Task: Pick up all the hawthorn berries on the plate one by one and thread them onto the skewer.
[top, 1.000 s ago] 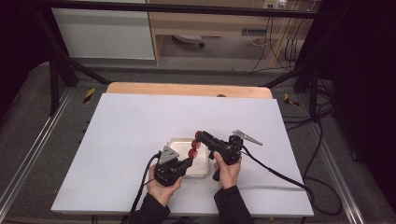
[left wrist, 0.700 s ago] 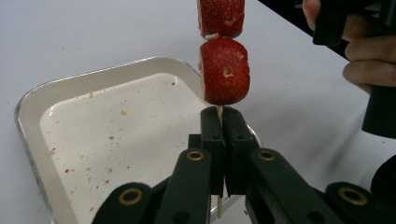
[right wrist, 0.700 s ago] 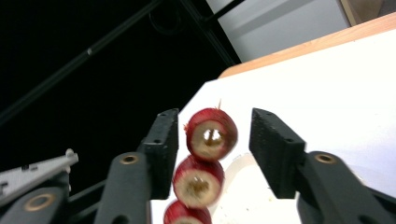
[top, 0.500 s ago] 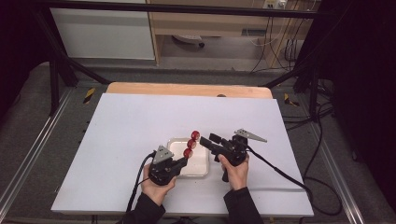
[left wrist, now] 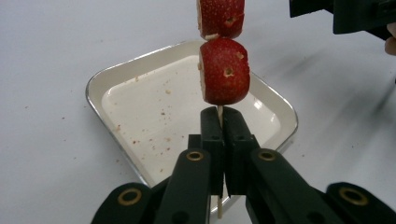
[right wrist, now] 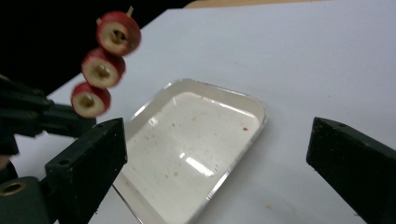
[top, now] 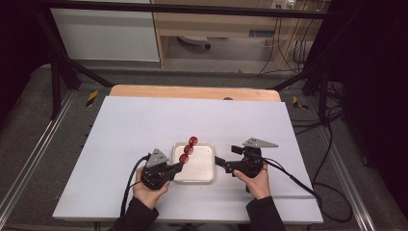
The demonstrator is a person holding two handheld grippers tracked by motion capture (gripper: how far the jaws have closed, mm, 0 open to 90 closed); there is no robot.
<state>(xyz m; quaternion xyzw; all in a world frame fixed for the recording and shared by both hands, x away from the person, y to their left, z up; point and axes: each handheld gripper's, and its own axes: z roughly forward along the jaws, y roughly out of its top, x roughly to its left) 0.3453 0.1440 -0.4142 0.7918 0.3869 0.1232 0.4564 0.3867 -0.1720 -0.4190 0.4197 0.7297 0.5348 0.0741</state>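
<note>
You are clamping the left gripper (top: pixel 179 166) fingers on the strawberry skewer (left wrist: pixel 221 70) above the tray (top: pixel 204 174), so be keeping it steady while your right gripper (top: pixel 222 162), fingers just spread and empty, is clearing away.

No text, label, brand, number or sign can be read anywhere.

A white table (top: pixel 144 130) carries one thing: a shallow white tray (top: pixel 204 168), lying toward six o'clock of the top, its floor speckled with reddish crumbs.
</note>
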